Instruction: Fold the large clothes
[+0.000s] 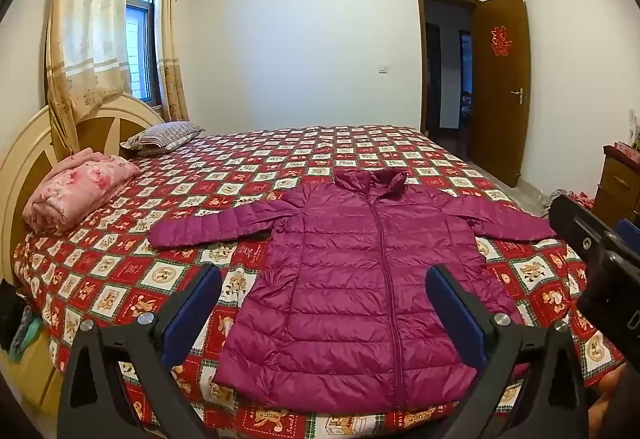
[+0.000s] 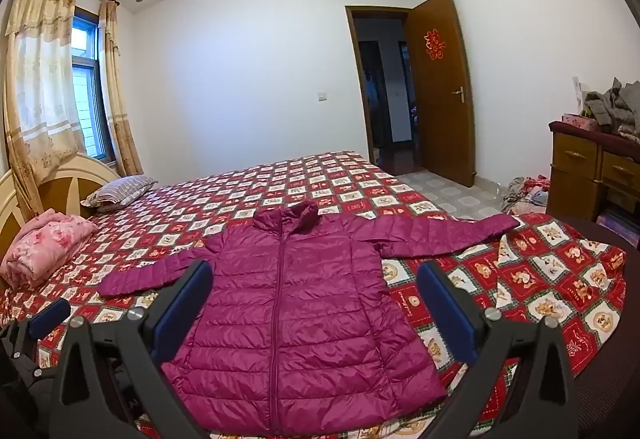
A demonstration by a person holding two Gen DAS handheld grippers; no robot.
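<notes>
Left gripper (image 1: 323, 289) and right gripper (image 2: 315, 285): blue-padded fingers (image 1: 192, 313) spread wide, holding nothing, poised above the hem. Magenta quilted jacket (image 2: 304, 299) lies face up on the bed (image 2: 560, 279), zipped, both sleeves spread sideways, hood toward the far edge; this flat layout probably exposes sleeves and sides for the first fold, not yet begun. The bedspread's printed squares carry lettering too small to read. Door (image 2: 436, 87): red paper double-happiness character.
</notes>
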